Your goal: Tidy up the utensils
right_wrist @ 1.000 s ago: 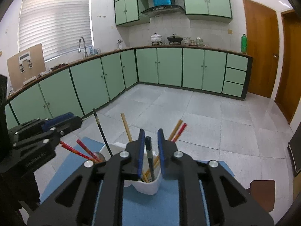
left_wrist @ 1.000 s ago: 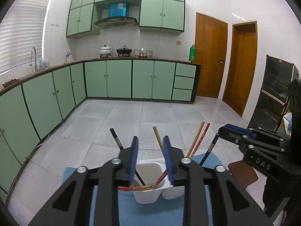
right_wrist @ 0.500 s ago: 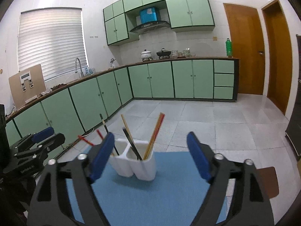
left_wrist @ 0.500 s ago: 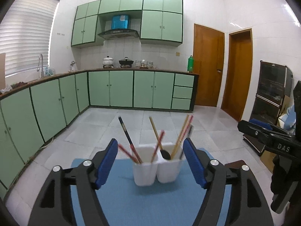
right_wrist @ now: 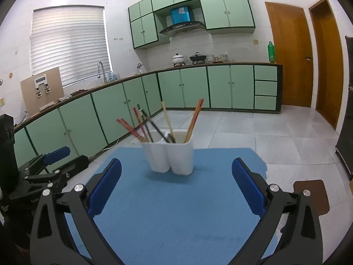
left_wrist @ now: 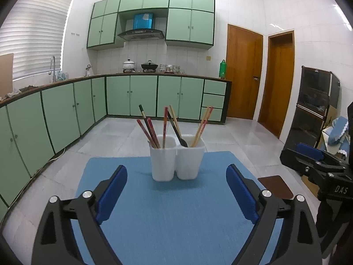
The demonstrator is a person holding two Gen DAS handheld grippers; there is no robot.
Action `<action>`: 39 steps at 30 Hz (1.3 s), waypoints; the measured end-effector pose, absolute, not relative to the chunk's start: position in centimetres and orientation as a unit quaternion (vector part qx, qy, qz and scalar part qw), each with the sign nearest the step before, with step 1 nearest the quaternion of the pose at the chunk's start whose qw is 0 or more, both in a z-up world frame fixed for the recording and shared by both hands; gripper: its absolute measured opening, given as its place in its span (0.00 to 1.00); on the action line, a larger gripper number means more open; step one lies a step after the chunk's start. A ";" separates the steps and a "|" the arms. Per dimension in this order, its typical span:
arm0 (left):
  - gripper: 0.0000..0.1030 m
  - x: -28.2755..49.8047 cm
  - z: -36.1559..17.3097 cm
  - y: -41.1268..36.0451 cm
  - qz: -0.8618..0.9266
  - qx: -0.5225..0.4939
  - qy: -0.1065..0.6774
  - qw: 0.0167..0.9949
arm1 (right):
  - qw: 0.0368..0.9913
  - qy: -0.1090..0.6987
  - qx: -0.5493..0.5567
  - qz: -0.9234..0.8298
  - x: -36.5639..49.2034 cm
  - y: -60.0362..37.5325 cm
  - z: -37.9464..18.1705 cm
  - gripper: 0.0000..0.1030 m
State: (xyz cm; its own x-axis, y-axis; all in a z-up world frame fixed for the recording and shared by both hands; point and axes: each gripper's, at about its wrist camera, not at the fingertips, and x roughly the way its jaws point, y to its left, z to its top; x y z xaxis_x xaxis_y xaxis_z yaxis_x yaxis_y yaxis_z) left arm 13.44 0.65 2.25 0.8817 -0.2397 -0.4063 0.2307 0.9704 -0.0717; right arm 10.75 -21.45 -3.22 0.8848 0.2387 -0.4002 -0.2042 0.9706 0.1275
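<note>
A white two-compartment holder [left_wrist: 176, 160] [right_wrist: 169, 156] stands upright on the blue mat [left_wrist: 167, 216] [right_wrist: 176, 209]. Red and dark chopsticks [left_wrist: 151, 131] stand in its left compartment. Tan and red chopsticks [left_wrist: 201, 125] and a black spoon [left_wrist: 179, 135] stand in its right compartment. My left gripper [left_wrist: 176, 195] is open and empty, held back from the holder. My right gripper [right_wrist: 176, 188] is open and empty, also back from the holder. The right gripper shows at the right edge of the left wrist view [left_wrist: 313, 163]. The left gripper shows at the left edge of the right wrist view [right_wrist: 50, 165].
The mat lies on a small table above a tiled floor [left_wrist: 123, 137]. A brown stool seat [left_wrist: 275, 186] [right_wrist: 311, 195] sits beside the mat's right edge. Green kitchen cabinets [left_wrist: 143, 97] run along the far and left walls. A dark cabinet [left_wrist: 313, 108] stands at right.
Both grippers opened, let go of their utensils into the holder and drew back. The holder now stands farther away, with the utensils inside.
</note>
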 end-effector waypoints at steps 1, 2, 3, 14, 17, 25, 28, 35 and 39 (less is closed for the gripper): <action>0.88 13.1 2.2 0.7 -0.121 -0.011 0.211 0.970 | 0.971 0.210 0.034 0.112 10.2 -21.2 -3.3 0.94; 0.88 12.6 2.2 0.7 -0.120 -0.010 0.210 0.970 | 0.971 0.208 0.031 0.111 9.8 -21.2 -3.4 0.94; 0.89 12.2 2.1 0.6 -0.119 -0.007 0.209 0.971 | 0.972 0.207 0.028 0.111 9.2 -21.0 -3.4 0.94; 0.89 8.8 3.0 0.6 -0.117 -0.003 0.192 0.974 | 0.971 0.201 0.021 0.126 6.3 -20.2 -2.8 0.94; 0.89 8.2 3.3 0.7 -0.117 -0.005 0.187 0.975 | 0.972 0.199 0.019 0.127 5.8 -19.9 -2.8 0.94; 0.89 7.4 3.9 0.8 -0.113 -0.005 0.175 0.978 | 0.973 0.192 0.012 0.129 5.1 -19.5 -2.5 0.94; 0.89 6.9 3.8 1.0 -0.111 -0.007 0.171 0.979 | 0.973 0.188 0.009 0.129 4.8 -19.3 -2.3 0.94; 0.89 6.2 3.9 1.3 -0.108 -0.007 0.167 0.980 | 0.974 0.186 0.005 0.132 4.6 -19.3 -2.3 0.94; 0.89 5.6 4.0 1.5 -0.107 -0.009 0.165 0.981 | 0.974 0.186 0.004 0.133 4.5 -19.2 -2.4 0.94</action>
State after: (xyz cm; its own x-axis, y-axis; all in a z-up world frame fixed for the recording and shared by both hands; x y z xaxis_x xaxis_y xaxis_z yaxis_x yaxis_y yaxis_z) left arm 5.61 1.55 3.97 0.9231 -0.2120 -0.3207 0.2061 0.9771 -0.0527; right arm 4.55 -19.20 -2.38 0.8958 0.2597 -0.3607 -0.2569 0.9648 0.0567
